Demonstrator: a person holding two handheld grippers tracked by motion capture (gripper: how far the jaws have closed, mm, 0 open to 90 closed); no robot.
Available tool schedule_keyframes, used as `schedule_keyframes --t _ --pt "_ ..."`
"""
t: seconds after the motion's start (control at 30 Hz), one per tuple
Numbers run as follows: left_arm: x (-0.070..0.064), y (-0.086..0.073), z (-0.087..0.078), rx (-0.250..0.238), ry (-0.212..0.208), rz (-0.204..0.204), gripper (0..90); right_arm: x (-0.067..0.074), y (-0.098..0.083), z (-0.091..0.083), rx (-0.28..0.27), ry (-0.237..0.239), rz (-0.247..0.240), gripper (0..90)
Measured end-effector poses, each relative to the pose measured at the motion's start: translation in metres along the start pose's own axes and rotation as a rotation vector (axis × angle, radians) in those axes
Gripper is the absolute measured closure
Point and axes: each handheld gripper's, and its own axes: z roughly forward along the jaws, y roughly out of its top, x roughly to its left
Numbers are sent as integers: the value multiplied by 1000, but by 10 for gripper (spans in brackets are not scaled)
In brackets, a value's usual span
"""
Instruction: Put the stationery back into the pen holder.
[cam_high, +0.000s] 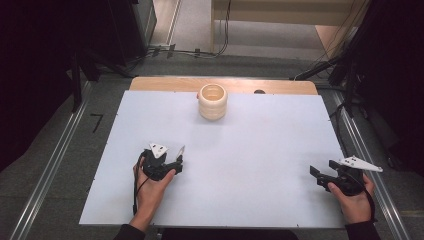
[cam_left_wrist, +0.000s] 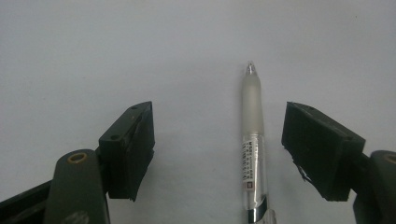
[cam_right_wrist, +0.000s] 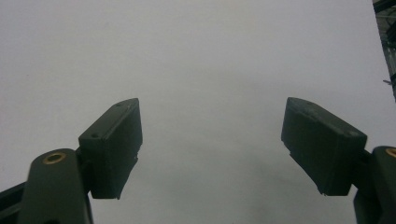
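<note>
Item 1, pen (cam_left_wrist: 252, 154): clear-barrelled, frosted grip section, tip pointing to the top of the left gripper view. Lies flat on the white table (cam_high: 240, 165), in the lower left part of the high view. It sits between the jaws, right of centre, nearer the right-hand pad and touching neither.

Item 2, left gripper (cam_high: 172, 161): lower left of the high view, held low over the pen. Jaws parted, with bare table showing on both sides of the barrel; nothing gripped.

Item 3, right gripper (cam_high: 320, 172): lower right of the high view, close to the table edge, well apart from the pen. Jaws spread wide over bare table; nothing between them.

Item 4, wooden cup (cam_high: 213, 101): pale, upright, mouth open, at upper centre of the high view near the far edge, well apart from both grippers.

Step in hand, as judged: picking up the pen with the left gripper, at the point of straddling it, grasp not yet made.

Next move, as judged: centre the barrel between the pads, close on it squarely so the round body does not roll aside, then lift; the cup looks the likely destination
</note>
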Motion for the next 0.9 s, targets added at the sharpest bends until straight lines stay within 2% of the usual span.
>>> schedule_keyframes --t 0.53,0.9 --pt "-6 7 9 32 -4 27 331 1 0 1 4 2 2 192" --pt "-11 12 11 38 -31 34 504 1 -1 1 4 1 0 193"
